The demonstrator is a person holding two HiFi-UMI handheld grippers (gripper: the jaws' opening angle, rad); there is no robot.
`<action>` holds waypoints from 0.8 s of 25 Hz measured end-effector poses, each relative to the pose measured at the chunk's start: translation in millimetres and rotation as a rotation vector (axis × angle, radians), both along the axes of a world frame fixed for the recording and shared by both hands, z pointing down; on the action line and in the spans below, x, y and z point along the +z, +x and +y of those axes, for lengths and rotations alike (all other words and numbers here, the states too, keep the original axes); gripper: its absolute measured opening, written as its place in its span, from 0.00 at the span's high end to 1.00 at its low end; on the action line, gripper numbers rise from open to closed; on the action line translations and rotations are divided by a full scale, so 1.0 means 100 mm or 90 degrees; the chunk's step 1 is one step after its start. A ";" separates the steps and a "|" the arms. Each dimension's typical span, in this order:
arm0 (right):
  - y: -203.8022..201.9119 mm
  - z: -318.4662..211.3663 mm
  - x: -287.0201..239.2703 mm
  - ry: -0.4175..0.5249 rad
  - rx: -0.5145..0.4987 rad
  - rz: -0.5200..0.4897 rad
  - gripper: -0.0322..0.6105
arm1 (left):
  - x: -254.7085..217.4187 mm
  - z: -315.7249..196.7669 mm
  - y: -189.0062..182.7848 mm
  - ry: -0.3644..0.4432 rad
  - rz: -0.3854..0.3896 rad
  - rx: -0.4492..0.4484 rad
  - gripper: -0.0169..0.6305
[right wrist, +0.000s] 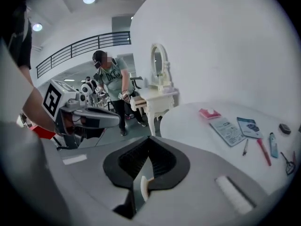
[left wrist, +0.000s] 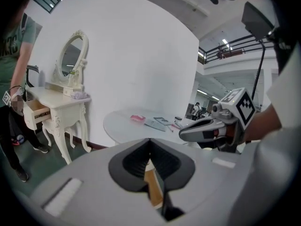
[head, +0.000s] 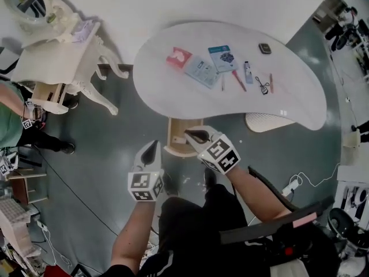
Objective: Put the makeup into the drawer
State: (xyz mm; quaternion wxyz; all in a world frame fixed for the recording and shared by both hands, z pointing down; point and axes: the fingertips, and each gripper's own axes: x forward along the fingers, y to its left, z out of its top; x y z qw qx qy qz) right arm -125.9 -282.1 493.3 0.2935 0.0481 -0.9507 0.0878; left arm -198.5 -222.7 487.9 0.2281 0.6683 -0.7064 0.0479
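Left gripper (head: 151, 147): lower centre of the head view, over the dark floor; its jaws are pressed together with nothing between them.
Right gripper (head: 194, 135): just right of the left one and slightly higher in the frame; its jaws are likewise closed tight and empty.
Grippers together: side by side and apart, both tips pointing toward the counter's near edge; each shows at the side of the other's view.
Counter (head: 167, 97): white and rounded, filling the upper centre of the head view.
Makeup (head: 222, 58): lies loose on the counter's upper right part, well apart from both grippers.
Pieces: a pink packet (head: 179, 57) leftmost, then a grey-blue packet (head: 201, 71), a red pencil (head: 238, 81), a tube (head: 248, 72), a curler (head: 263, 85) and a dark compact (head: 264, 48) farthest right.
Vanity (head: 52, 62): cream, carved legs, upper left of the head view, with an oval mirror (head: 29, 2) on top.
Drawer (left wrist: 35, 117): pulled out of the vanity, at the left edge of the left gripper view.
Person (right wrist: 113, 81): green shirt, standing just beside the drawer.
Wooden box (head: 180, 140): on the floor under the counter's near edge, by the right gripper's tip in the frame.
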 end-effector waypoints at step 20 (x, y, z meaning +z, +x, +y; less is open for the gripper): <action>0.45 -0.25 -1.47 0.044 0.151 -0.200 0.95 | -1.31 -0.30 0.25 0.121 -0.052 0.077 0.97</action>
